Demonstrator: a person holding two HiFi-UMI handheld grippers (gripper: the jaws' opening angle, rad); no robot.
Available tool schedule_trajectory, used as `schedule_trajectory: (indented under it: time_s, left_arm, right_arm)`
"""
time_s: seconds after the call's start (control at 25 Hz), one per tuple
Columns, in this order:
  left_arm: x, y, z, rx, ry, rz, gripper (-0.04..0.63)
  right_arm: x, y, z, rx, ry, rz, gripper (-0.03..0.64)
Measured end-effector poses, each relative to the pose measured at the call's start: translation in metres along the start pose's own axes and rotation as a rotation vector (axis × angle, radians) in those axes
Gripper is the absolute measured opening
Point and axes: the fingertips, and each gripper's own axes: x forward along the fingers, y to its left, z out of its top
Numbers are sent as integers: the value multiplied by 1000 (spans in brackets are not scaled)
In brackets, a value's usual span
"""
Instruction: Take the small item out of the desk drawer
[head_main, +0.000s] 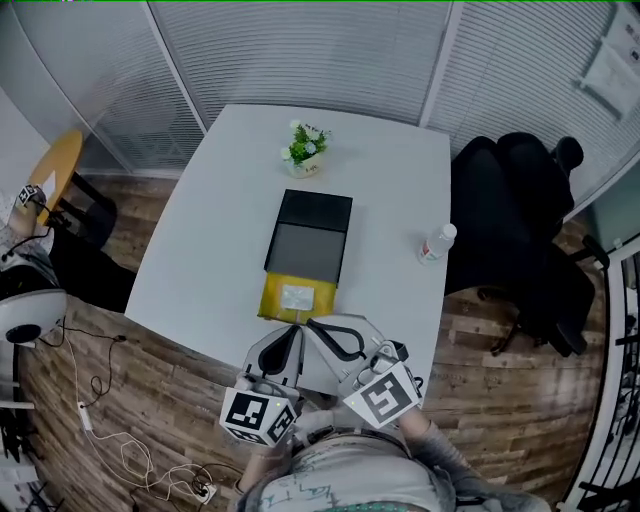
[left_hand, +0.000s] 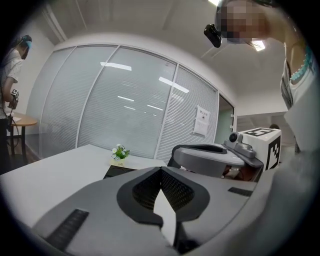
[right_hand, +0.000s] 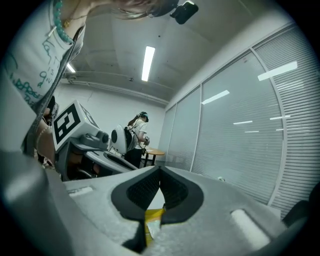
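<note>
A yellow packet (head_main: 296, 298) with a white label lies on the white desk (head_main: 200, 250) at the near end of a flat black-and-grey drawer box (head_main: 312, 235). Whether it rests in a pulled-out tray I cannot tell. Both grippers hover just short of it over the desk's near edge, tips almost touching each other. My left gripper (head_main: 296, 330) is shut with nothing in it; in its own view the jaws (left_hand: 161, 171) meet at the tip. My right gripper (head_main: 315, 324) is shut and empty too, and the yellow packet (right_hand: 152, 220) shows below its closed jaws (right_hand: 160, 169).
A small potted plant (head_main: 305, 148) stands beyond the box. A clear bottle (head_main: 437, 243) is near the desk's right edge, with a black office chair (head_main: 515, 225) beside it. A round wooden table (head_main: 55, 170) and cables (head_main: 110, 430) are at the left. Another person (right_hand: 137, 132) stands farther off.
</note>
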Motion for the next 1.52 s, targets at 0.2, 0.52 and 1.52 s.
schedule_trajectory:
  time_s: [0.2,0.52,1.52]
  left_arm:
    - [20,5,7,23,12,-99,-2]
    - [26,31,25,81,46,-273,-2]
    - [-1,103,39,140,63,-502,-2]
  right_arm:
    - [-1,-18,-5,20,17,-105,3]
    - [22,-32,-8,44,63,-290,3]
    - [91,1,3,63,108,-516,3]
